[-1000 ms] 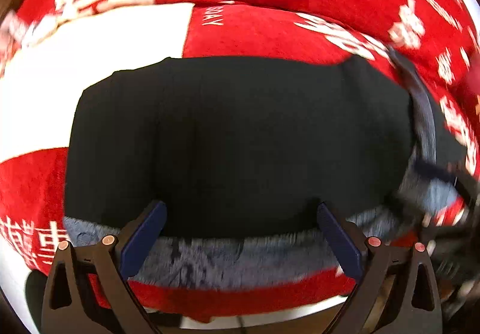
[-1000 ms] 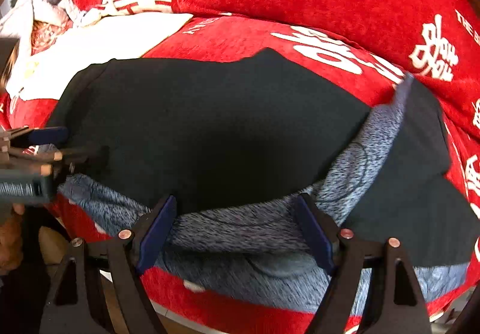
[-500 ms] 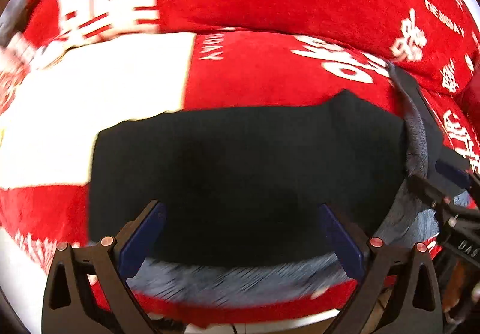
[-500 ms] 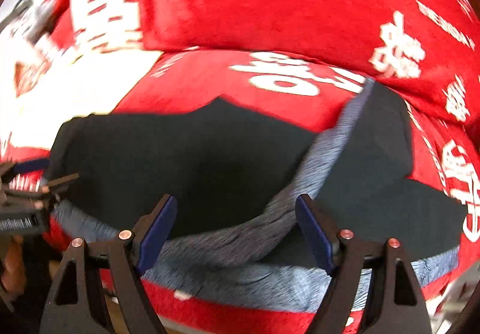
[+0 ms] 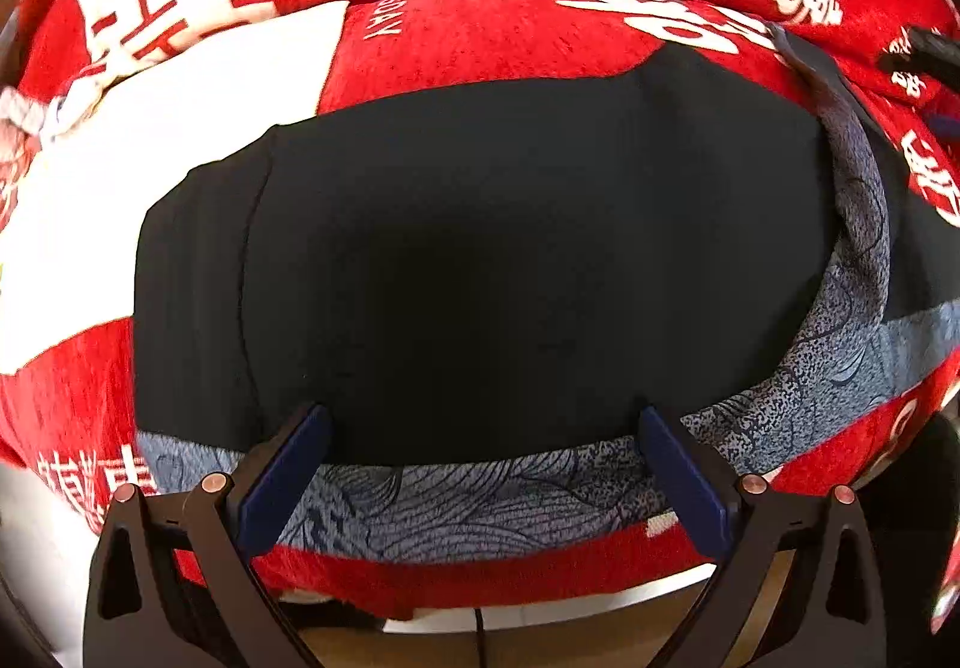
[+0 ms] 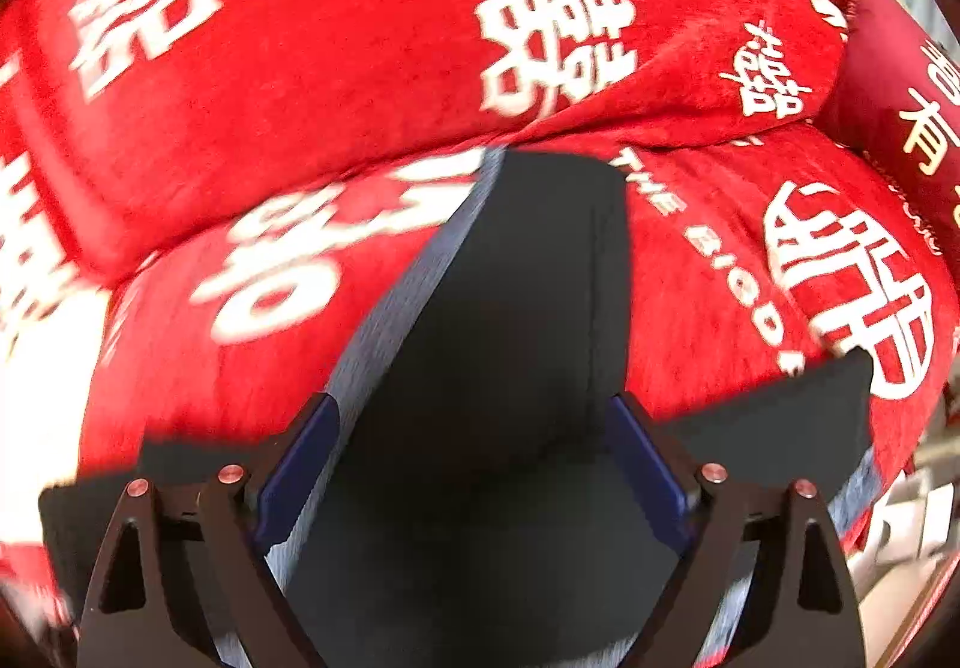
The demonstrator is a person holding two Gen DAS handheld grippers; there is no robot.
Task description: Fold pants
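The black pants [image 5: 492, 260] lie folded on the red cover, with grey patterned lining [image 5: 456, 500] showing along the near edge and up the right side. My left gripper [image 5: 480, 428] is open and empty, its blue pads over the near edge of the pants. In the right wrist view a black leg part [image 6: 510, 320] with a grey edge runs away from me toward the cushions. My right gripper [image 6: 474, 422] is open and empty, its pads on either side of that part. Whether either gripper touches the cloth, I cannot tell.
A red cover with white characters [image 5: 492, 38] spreads under the pants. Red cushions [image 6: 372, 44] rise behind. A white patch [image 5: 150, 140] lies to the left. A table edge [image 5: 540, 626] shows below the cover. A dark object [image 5: 924, 56] sits at the far right.
The right gripper has swung right, from over the main fold to the leg part near the cushions. The left gripper has drawn back a little; the folded pants lie flatter.
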